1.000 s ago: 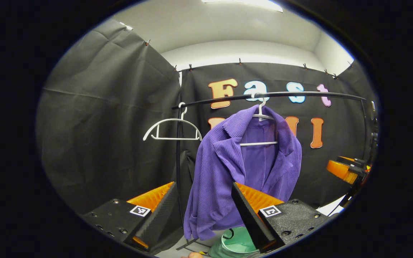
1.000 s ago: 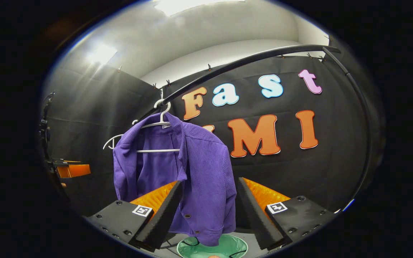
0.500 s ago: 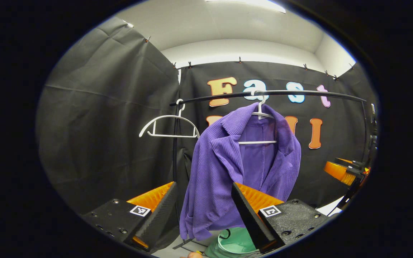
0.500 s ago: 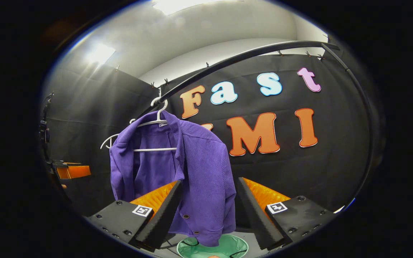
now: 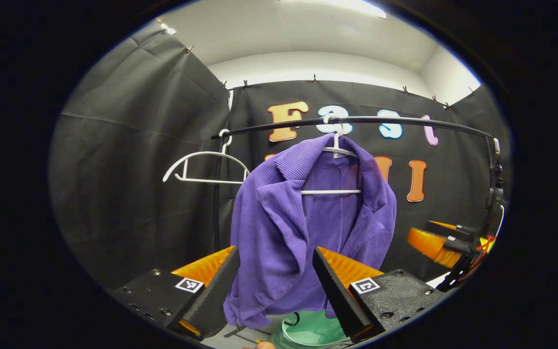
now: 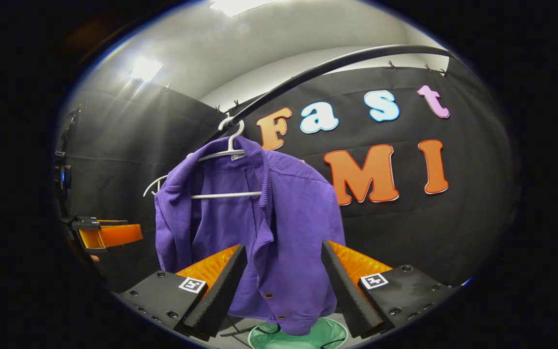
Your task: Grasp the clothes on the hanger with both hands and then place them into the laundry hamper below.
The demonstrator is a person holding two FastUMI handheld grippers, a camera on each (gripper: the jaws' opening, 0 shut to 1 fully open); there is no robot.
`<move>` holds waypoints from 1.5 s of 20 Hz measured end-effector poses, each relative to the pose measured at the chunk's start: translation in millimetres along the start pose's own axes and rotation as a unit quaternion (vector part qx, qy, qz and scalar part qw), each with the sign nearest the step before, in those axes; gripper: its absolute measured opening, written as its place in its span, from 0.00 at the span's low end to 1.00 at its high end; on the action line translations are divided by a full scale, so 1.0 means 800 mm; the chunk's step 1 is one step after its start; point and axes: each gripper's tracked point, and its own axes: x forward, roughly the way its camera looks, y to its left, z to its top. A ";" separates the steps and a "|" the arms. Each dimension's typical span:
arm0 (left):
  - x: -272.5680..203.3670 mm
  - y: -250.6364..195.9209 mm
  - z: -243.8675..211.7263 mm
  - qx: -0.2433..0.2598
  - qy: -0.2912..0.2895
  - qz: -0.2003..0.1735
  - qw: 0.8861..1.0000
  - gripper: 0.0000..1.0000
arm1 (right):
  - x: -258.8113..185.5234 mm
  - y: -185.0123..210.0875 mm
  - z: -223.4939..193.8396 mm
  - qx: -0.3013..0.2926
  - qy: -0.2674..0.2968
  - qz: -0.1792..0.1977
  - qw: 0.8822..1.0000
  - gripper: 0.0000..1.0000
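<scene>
A purple ribbed jacket [image 5: 279,228] hangs open on a white hanger [image 5: 337,150] from a black rail [image 5: 380,120]. In the right gripper view the same jacket [image 6: 288,228] hangs from its hanger [image 6: 228,152]. My left gripper [image 5: 275,259] is open, its fingers framing the jacket's left front panel a short way off. My right gripper [image 6: 284,257] is open too, framing the jacket's right panel. Below the jacket stands a mint green hamper [image 5: 310,329], seen also as the hamper [image 6: 308,337] in the right gripper view. The other gripper [image 5: 436,242] shows at the right edge.
An empty white hanger [image 5: 204,167] hangs at the rail's left end beside the black upright post [image 5: 217,203]. Black cloth walls close in behind and on both sides. The other gripper [image 6: 107,235] sits at the left edge of the right gripper view.
Both grippers have moved closer to the jacket, which now looms larger between their fingers. Both stay open.
</scene>
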 end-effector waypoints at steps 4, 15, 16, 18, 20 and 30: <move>0.038 -0.009 0.000 0.003 -0.012 0.005 1.000 0.96 | 0.041 0.020 -0.025 0.007 0.015 0.017 1.000 0.94; 0.113 -0.022 -0.034 -0.001 0.020 -0.005 1.000 0.93 | 0.133 0.043 -0.062 0.051 0.043 0.036 0.997 0.60; 0.116 -0.023 -0.033 0.000 0.020 -0.006 1.000 0.92 | 0.139 0.044 -0.065 0.052 0.043 0.035 0.997 0.60; 0.121 -0.023 -0.034 0.000 0.021 -0.008 1.000 0.84 | 0.149 0.038 -0.069 0.056 0.049 0.024 0.997 0.37; 0.125 -0.026 -0.033 -0.006 0.017 -0.018 1.000 0.75 | 0.158 0.037 -0.074 0.070 0.059 0.017 0.996 0.26; 0.134 -0.033 -0.045 -0.024 0.031 -0.060 0.997 0.04 | 0.153 0.004 -0.066 0.089 0.046 -0.034 0.994 0.02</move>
